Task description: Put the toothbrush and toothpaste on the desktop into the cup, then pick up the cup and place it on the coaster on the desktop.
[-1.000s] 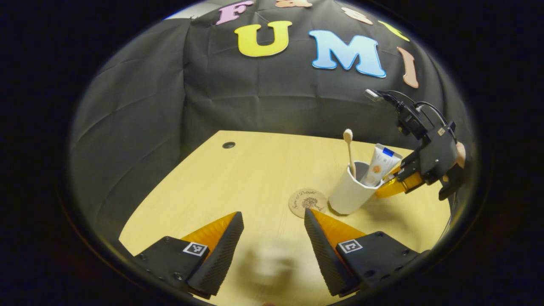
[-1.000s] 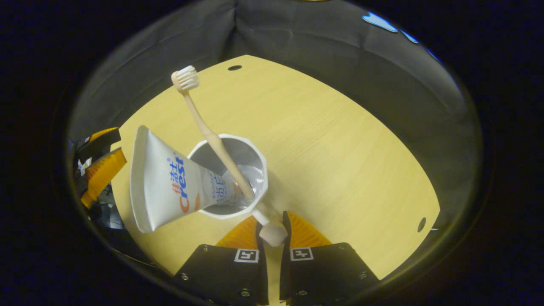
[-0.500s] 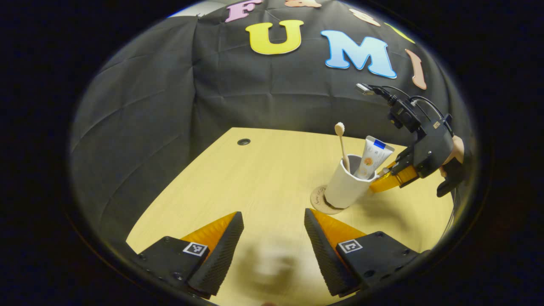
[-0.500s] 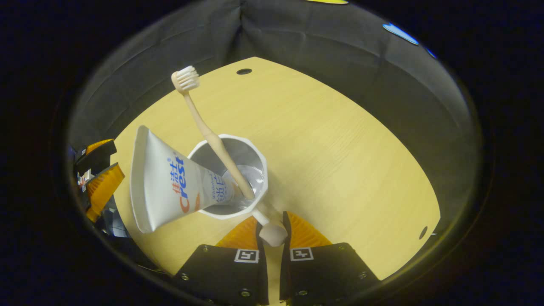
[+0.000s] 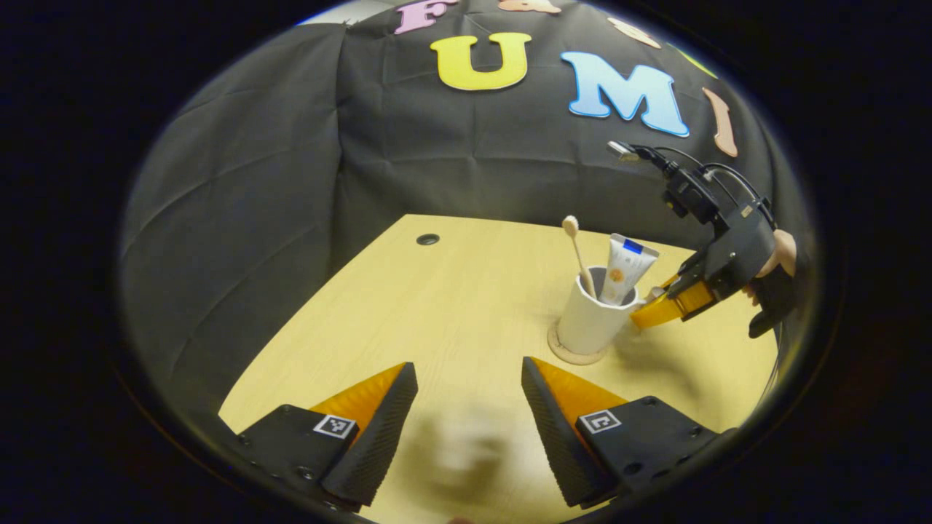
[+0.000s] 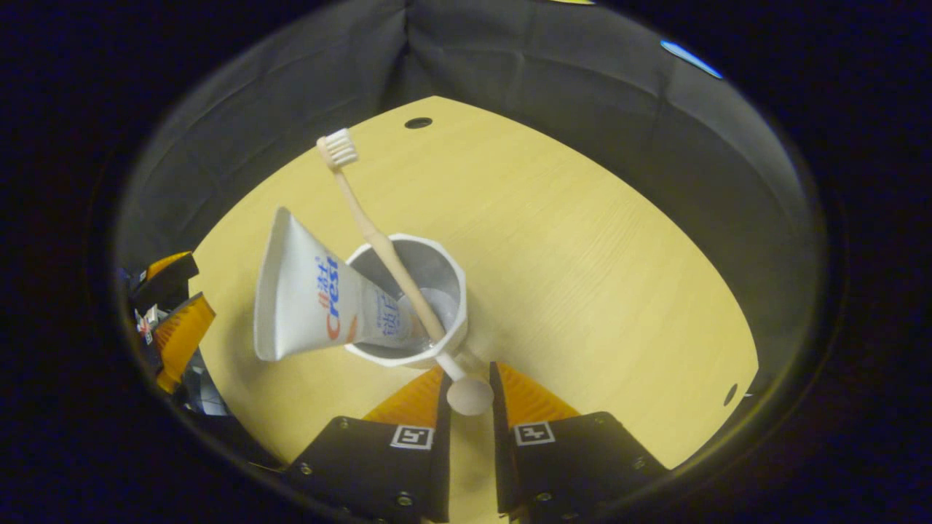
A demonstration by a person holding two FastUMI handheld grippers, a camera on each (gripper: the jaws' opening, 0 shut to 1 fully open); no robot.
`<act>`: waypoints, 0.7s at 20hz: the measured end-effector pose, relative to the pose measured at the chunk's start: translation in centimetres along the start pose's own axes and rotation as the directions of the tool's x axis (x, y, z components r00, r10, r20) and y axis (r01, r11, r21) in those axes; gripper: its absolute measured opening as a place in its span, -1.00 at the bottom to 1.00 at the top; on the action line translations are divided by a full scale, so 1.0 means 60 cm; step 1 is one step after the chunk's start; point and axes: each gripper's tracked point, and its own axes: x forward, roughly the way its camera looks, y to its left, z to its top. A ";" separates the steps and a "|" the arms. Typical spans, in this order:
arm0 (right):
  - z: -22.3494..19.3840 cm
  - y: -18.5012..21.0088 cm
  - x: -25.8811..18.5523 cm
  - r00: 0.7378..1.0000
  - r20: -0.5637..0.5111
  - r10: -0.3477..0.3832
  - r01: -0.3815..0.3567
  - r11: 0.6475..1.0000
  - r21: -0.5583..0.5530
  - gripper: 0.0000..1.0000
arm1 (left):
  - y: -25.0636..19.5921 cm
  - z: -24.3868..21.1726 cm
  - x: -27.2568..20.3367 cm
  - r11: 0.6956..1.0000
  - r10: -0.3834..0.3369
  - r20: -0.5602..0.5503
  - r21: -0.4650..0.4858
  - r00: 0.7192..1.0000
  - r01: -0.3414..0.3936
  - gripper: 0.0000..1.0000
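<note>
The white cup (image 5: 588, 324) stands on the round coaster (image 5: 570, 356) at the desk's right. A toothbrush (image 5: 575, 247) and a toothpaste tube (image 5: 625, 268) lean in it. My right gripper (image 5: 652, 314) is beside the cup on its right. In the right gripper view, the cup (image 6: 437, 273) holds the toothbrush (image 6: 368, 222) and toothpaste (image 6: 309, 298). Its handle knob (image 6: 470, 395) lies between my right gripper's (image 6: 470, 407) fingers, which stand slightly apart and open. My left gripper (image 5: 466, 382) hovers open and holds nothing above the near desk.
The wooden desk (image 5: 437, 306) has a cable hole (image 5: 427, 239) at its far left corner and another hole (image 6: 729, 394) near an edge. Black cloth walls close it in behind. A hand (image 5: 783, 255) holds the right gripper. My left gripper (image 6: 171, 320) is past the cup.
The cup was carried left onto the coaster and now rests on it. The right gripper's fingers have spread a little around the handle knob. My left gripper stayed open.
</note>
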 end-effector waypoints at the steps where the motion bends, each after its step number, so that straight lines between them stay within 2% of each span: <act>1: 0.000 -0.002 -0.004 1.000 0.007 -0.006 0.006 1.000 0.000 -0.49 | -0.006 0.004 -0.002 1.000 -0.007 0.003 0.005 1.000 0.007 0.92; 5: 0.000 0.002 -0.055 0.995 0.096 -0.034 0.025 0.996 0.091 -0.50 | -0.036 0.034 -0.021 0.998 -0.045 0.040 0.034 0.998 0.043 0.91; 9: -0.006 0.011 -0.141 0.969 0.229 -0.090 0.041 0.977 0.211 -0.54 | -0.074 0.090 -0.049 0.993 -0.096 0.105 0.074 0.990 0.088 0.92; 11: -0.006 0.016 -0.187 0.945 0.297 -0.138 0.055 0.961 0.272 -0.54 | -0.095 0.126 -0.070 0.989 -0.125 0.147 0.095 0.981 0.111 0.91; 14: 0.000 0.014 -0.273 0.876 0.416 -0.243 0.077 0.924 0.376 -0.55 | -0.126 0.193 -0.111 0.982 -0.172 0.227 0.119 0.959 0.148 0.91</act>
